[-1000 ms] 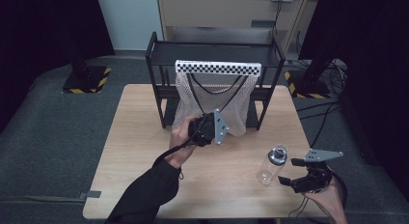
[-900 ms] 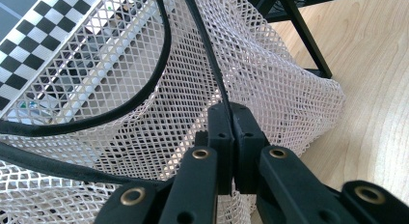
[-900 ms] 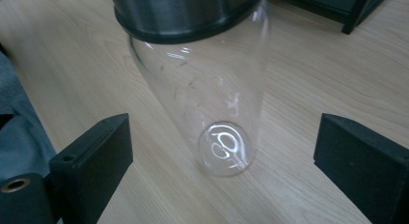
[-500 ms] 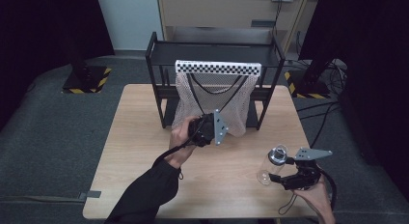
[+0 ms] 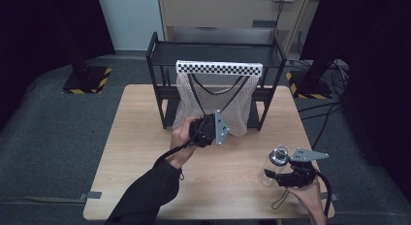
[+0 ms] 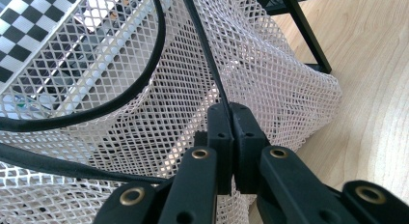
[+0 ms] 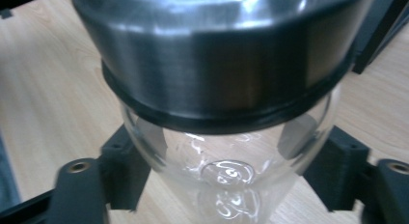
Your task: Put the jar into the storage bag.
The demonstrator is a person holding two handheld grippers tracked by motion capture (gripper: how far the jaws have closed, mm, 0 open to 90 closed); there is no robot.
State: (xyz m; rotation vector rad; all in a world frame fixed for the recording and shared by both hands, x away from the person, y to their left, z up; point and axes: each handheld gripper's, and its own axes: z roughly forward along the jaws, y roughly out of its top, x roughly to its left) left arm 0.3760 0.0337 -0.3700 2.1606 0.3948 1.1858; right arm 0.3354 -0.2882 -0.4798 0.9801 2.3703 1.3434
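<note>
On the left, my left gripper (image 5: pixel 207 129) sits at the front of the mesh bag (image 5: pixel 228 101), which hangs from the black rack (image 5: pixel 157 79) at the back of the counter (image 5: pixel 131 152). In the left gripper view the jaws are pressed together on the bag's black strap (image 6: pixel 212 74) w/ a bit of netting caught too, so I've got the front edge pinched and held toward me.

Moving right, the glass jar (image 5: pixel 274 164) w/ its metal lid (image 7: pixel 212 55) stands upright on the counter near the front right corner, well apart from the bag. My right gripper (image 5: pixel 286 176) is on it: the jaws have just been closing, and in the right gripper view they sit against the glass on both sides below the lid, jar between them.

Step in hand, as I read it: grip the jar while the bag is held open. Next calls for a firm hold, since glass is slick, then a straight lift and a carry left and back to the bag mouth, w/o tipping it.
</note>
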